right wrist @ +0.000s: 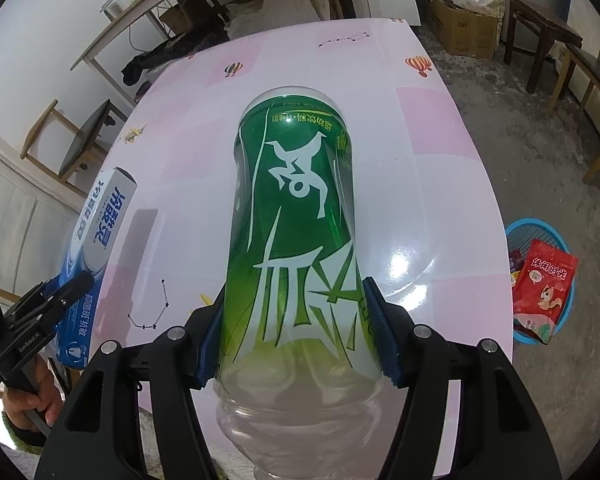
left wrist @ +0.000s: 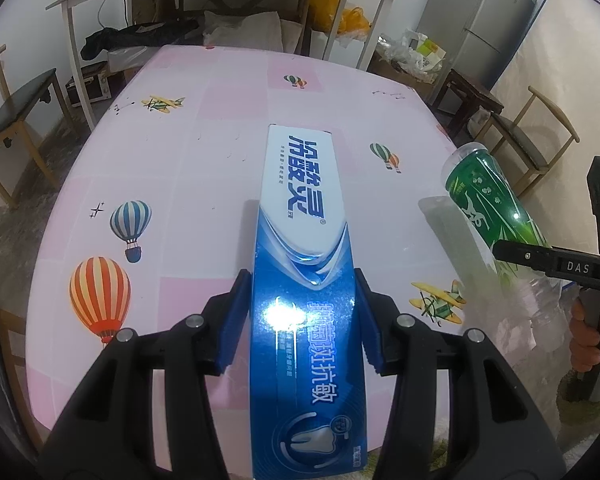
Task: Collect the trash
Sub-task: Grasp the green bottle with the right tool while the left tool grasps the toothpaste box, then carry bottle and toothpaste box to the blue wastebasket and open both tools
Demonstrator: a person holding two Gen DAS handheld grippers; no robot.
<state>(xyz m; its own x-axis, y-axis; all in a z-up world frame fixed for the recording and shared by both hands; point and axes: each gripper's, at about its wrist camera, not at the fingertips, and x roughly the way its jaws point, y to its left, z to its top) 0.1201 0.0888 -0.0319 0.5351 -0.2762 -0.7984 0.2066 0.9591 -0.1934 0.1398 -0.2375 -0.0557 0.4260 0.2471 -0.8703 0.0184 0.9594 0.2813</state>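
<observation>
The left claw (left wrist: 302, 320) pinches a blue toothpaste box (left wrist: 300, 248); the right claw (right wrist: 296, 332) pinches a green-labelled plastic bottle (right wrist: 296, 216). Both are lifted above the pink surface (right wrist: 440, 168). Beyond, a blue basket (right wrist: 518, 232) on the floor already holds wrappers; dropping these two remains.

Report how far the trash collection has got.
Done: a red snack bag already sits in the blue basket on the floor. In hand: the left gripper clamps the toothpaste box; the right gripper clamps the green bottle. Left: dropping both into the basket.
</observation>
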